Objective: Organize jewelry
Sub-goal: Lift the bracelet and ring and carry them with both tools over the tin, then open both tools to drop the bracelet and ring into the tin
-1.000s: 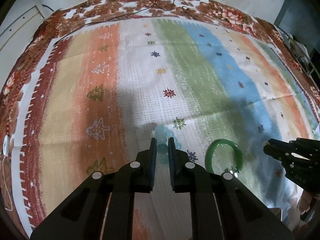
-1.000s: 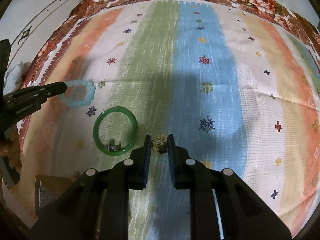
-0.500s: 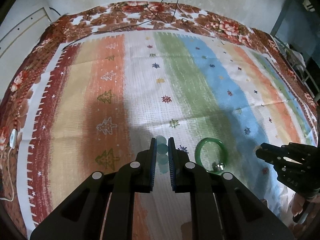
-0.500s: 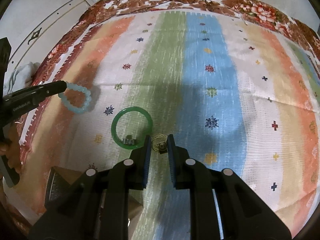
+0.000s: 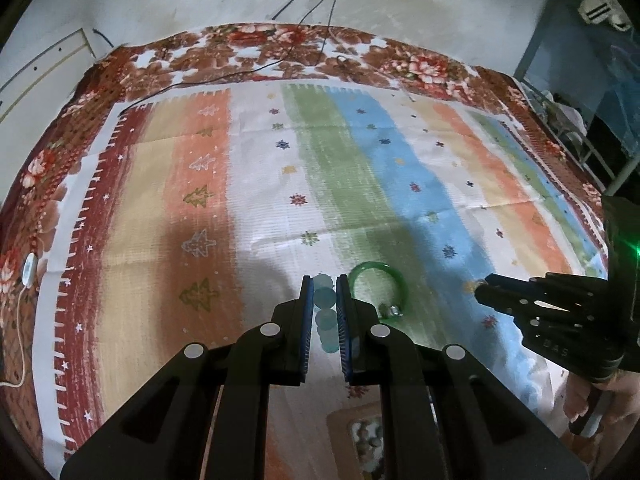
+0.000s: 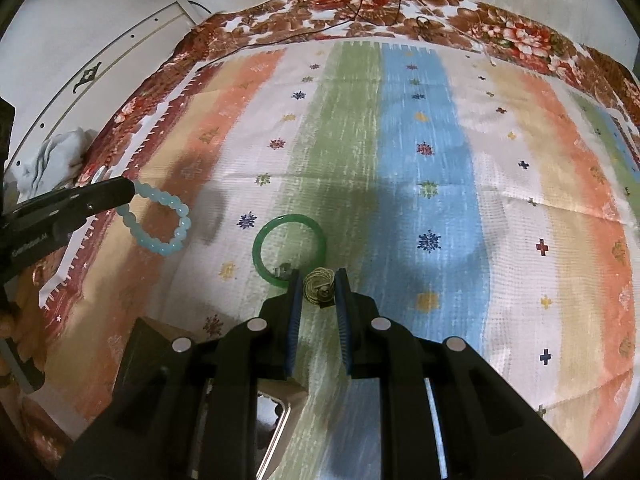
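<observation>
My left gripper (image 5: 324,280) is shut on a pale blue bead bracelet (image 5: 324,299). In the right wrist view the bracelet (image 6: 160,246) hangs as a loop from the left gripper (image 6: 130,191), above the striped cloth (image 6: 420,92). My right gripper (image 6: 318,276) is shut on a small round gold piece (image 6: 318,282). It shows at the right of the left wrist view (image 5: 481,286). A green bangle (image 6: 257,246) lies flat on the cloth between the two grippers, with a small silver piece (image 6: 283,270) at its near rim. In the left wrist view the bangle (image 5: 376,265) sits just right of my fingers.
An open box (image 6: 280,396) with a shiny inside sits below the right gripper, also seen as the box (image 5: 360,436) in the left wrist view. Black cables (image 5: 304,0) run over the far floral border. A white bundle (image 6: 52,160) lies off the left edge. A hand (image 5: 592,404) holds the right gripper.
Both grippers have lifted away from the cloth, each keeping its piece. The bead bracelet has come off the cloth and now dangles. The green bangle has stayed put.
</observation>
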`<state>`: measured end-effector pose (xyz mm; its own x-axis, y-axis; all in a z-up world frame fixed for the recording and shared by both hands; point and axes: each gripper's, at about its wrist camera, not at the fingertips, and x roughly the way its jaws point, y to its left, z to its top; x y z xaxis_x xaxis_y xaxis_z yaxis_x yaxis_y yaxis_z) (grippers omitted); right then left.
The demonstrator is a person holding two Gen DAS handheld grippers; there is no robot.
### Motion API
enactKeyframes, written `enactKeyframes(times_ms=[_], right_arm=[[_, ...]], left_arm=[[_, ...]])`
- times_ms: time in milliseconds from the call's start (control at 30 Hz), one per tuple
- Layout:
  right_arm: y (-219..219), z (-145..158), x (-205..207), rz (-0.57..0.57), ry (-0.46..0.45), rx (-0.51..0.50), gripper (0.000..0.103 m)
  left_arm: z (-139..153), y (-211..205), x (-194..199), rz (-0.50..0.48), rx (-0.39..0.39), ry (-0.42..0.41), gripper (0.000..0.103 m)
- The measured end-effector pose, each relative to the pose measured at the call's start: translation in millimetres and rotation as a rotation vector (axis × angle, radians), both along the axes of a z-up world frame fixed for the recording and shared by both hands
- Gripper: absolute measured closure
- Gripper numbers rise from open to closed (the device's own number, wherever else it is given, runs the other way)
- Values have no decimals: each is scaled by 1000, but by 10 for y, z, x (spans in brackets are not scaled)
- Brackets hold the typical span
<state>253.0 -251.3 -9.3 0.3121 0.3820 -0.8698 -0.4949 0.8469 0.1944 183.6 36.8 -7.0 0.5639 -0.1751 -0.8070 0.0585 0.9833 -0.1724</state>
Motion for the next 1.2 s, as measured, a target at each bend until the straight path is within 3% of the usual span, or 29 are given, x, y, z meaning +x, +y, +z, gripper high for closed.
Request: enactKeyframes(times_ms=[467,1200], right_arm=[[-3,166,-245,23,-50,5,85],[-80,258,-664,68,-55,44,85]], left_arm=[[178,-151,-327,-49,-26,-52,92],[256,-352,-779,-117,-60,-82,92]])
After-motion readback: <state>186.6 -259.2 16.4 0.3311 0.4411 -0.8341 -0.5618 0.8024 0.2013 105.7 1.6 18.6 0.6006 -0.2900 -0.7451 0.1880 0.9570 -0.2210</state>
